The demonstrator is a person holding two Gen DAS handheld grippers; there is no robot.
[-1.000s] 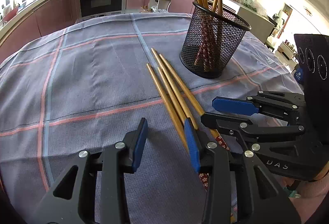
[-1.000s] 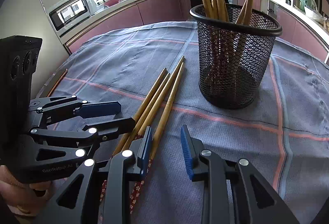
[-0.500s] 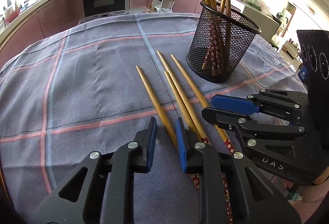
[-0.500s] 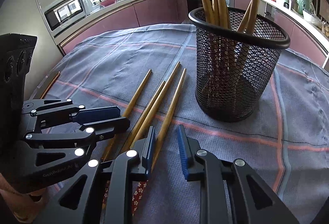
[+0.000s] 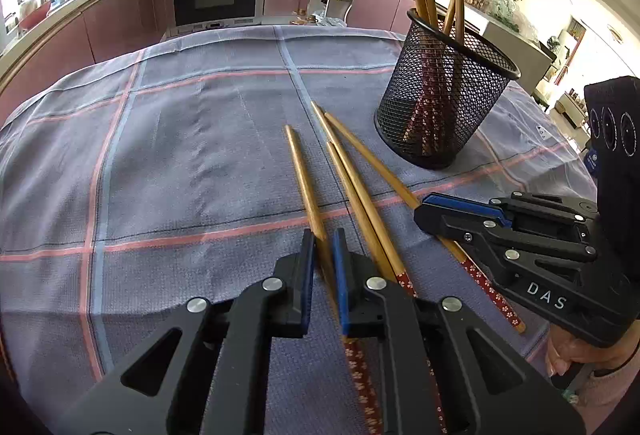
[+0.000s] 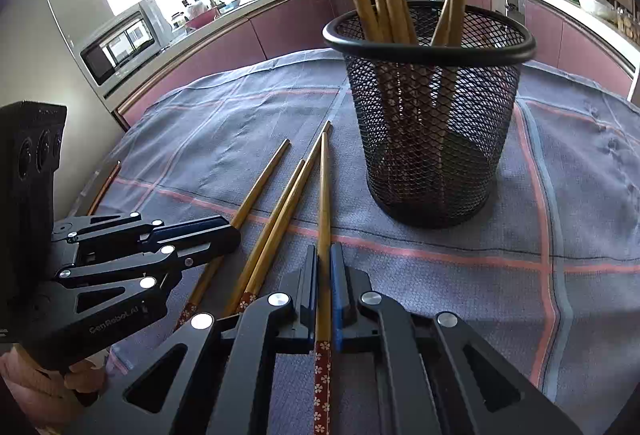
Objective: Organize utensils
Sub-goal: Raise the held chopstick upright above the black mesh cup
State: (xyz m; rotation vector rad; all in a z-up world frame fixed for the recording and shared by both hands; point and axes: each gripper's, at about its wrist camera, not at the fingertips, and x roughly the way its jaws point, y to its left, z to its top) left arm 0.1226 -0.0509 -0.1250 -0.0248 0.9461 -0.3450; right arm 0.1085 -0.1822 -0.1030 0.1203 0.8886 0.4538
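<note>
Bamboo chopstick (image 5: pixel 306 187) pinched in left claw (image 5: pixel 324 247), just closed | right claw (image 6: pixel 325 263), just closed, pinches chopstick (image 6: pixel 324 195) | both flat on clothed table (image 5: pixel 180 155), tapered tips toward mesh holder (image 6: pixel 430 123) | two chopsticks (image 5: pixel 360 195) loose between.

Both grippers have just been closing, and each now has a chopstick pinched. The left gripper (image 5: pixel 323 235) started out wide open with nothing between its fingers; now the leftmost chopstick (image 5: pixel 304 179) sits clamped between the blue pads. Same deal on the other side: the right gripper (image 6: pixel 325 255) is now squeezed onto the rightmost chopstick (image 6: pixel 324 203). The loose chopsticks have also spread out a bit, with the leftmost one now lying apart from the middle pair (image 5: pixel 352 187).
</note>
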